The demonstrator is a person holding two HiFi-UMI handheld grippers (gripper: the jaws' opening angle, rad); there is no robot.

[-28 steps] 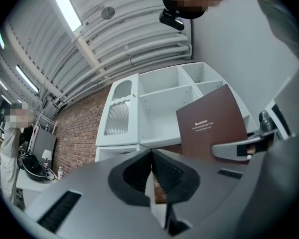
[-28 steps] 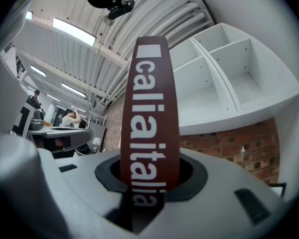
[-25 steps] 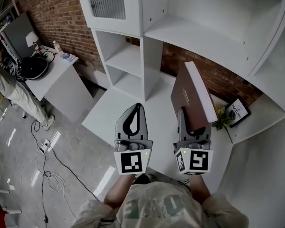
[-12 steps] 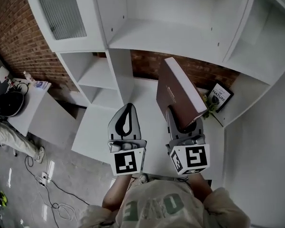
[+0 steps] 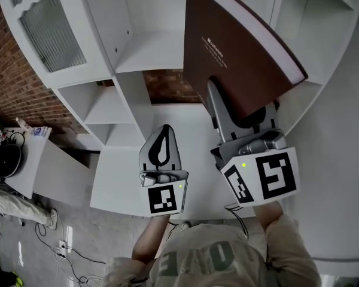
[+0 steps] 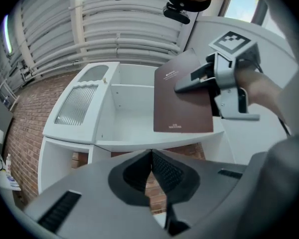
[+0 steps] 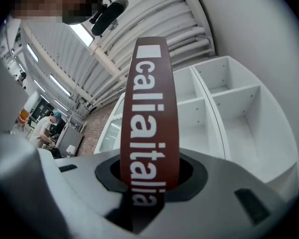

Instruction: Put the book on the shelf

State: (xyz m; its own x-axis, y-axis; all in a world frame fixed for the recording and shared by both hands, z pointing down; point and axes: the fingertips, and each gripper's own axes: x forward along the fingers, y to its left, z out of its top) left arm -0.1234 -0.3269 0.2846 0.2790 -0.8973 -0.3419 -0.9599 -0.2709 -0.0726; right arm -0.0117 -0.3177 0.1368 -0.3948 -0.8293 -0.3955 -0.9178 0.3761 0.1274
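Observation:
A large dark brown book (image 5: 236, 58) with white page edges is held upright and tilted, high in front of the white shelf unit (image 5: 155, 49). My right gripper (image 5: 242, 109) is shut on the book's lower end; its spine (image 7: 149, 118) with white lettering runs up between the jaws. From the left gripper view the book's cover (image 6: 182, 101) hangs before the open upper compartment. My left gripper (image 5: 163, 145) is lower and to the left, shut with nothing in it, its pads (image 6: 150, 168) touching.
The shelf unit has a ribbed glass door (image 5: 45, 31) at upper left, small cubbies (image 5: 102, 109) below it and a white counter (image 5: 122, 172). A brick wall (image 5: 167, 85) lies behind. A grey desk (image 5: 30, 160) with clutter and cables on the floor (image 5: 48, 238) stand at left.
My right gripper has lifted the book up and forward toward the upper shelf, so it looms much larger. The head view has swung upward; the left gripper has stayed low and shut.

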